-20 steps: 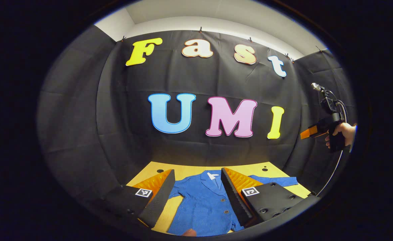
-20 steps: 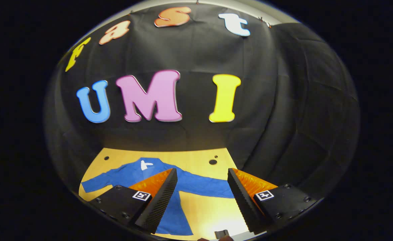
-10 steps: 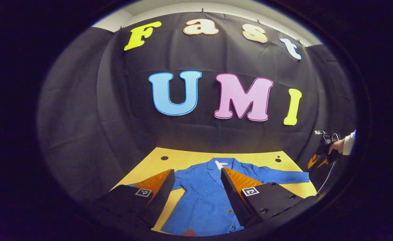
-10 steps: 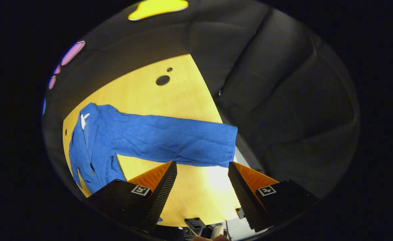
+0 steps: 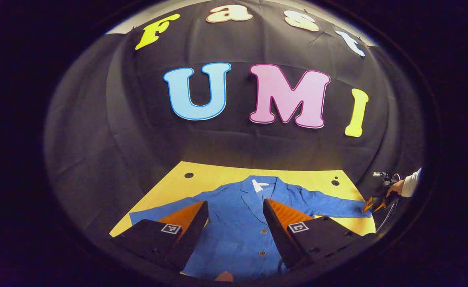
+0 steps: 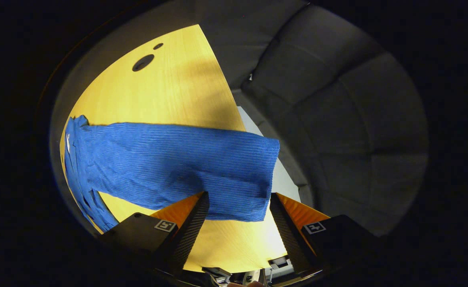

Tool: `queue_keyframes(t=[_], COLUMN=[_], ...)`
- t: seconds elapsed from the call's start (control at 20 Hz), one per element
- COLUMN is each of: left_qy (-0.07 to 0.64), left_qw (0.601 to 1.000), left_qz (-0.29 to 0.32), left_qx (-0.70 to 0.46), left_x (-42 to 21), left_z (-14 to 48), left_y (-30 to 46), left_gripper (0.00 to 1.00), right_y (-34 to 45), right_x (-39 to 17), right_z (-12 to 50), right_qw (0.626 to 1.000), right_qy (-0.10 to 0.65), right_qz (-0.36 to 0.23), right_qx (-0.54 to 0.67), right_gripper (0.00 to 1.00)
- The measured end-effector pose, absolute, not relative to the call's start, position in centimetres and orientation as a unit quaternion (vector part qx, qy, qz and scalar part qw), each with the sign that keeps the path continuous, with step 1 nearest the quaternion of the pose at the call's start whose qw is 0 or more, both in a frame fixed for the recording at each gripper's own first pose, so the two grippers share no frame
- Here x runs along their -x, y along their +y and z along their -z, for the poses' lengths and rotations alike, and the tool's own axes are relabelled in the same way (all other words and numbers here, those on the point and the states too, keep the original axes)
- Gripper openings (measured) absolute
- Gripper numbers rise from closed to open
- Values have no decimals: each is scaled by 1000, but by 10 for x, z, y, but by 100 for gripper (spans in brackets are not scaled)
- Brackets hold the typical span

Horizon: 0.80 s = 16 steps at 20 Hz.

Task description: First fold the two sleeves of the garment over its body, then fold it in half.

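Garment (image 5: 238,223): lay flat on the tabletop (image 5: 218,177), collar toward the booth's wall.
Sleeves: spread out to either side.
Left gripper (image 5: 234,223): above the garment's body.
Right gripper (image 6: 238,215): at the sleeve (image 6: 170,167) end, near the tabletop's edge.

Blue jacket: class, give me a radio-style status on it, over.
Both tongs, left and right, open. Blue jacket flat on yellow table, sleeves unfolded. Right tongs at right cuff. Nothing in the way.

The blue jacket (image 5: 238,227) has its hem cut off at the bottom of the left gripper view, its near sleeve end (image 5: 146,217) partly hidden behind a finger, while the far-off right gripper (image 5: 373,201) is too small to judge
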<state>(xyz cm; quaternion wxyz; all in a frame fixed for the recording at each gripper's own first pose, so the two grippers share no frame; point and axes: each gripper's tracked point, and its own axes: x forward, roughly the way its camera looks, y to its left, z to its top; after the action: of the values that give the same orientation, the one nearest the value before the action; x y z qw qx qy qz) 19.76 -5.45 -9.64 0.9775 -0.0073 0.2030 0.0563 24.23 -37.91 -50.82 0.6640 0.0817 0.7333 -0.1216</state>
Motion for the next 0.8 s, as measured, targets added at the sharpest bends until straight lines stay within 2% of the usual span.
queue_keyframes(t=[0.05,0.15,0.2,0.25,0.3,0.45,0.6,0.8], left_qy=[208,221,220,218,216,214,212,217], left_qw=[977,974,975,975,976,977,977,975], left_qz=[-54,-48,-42,-36,-29,-22,-36,-41], left_qx=[3,0,-2,-4,-6,-5,3,35], left_x=[-203,-209,-210,-212,-213,-213,-209,-199], left_z=[99,102,101,99,99,98,98,103], left_y=[-58,-66,-70,-74,-76,-73,-53,-27], left_gripper=[80,80,81,81,81,81,81,81], right_y=[-372,-368,-368,-366,-363,-351,-346,-320], right_x=[-242,-246,-246,-245,-247,-250,-258,-276], right_z=[515,515,516,515,515,514,505,458], right_qw=[659,656,657,659,661,668,690,718], right_qy=[736,735,735,735,733,733,718,692], right_qz=[110,111,106,101,99,87,69,50], right_qx=[-111,-131,-128,-127,-130,-96,-58,-54], right_gripper=[99,83,82,76,82,7,5,5])
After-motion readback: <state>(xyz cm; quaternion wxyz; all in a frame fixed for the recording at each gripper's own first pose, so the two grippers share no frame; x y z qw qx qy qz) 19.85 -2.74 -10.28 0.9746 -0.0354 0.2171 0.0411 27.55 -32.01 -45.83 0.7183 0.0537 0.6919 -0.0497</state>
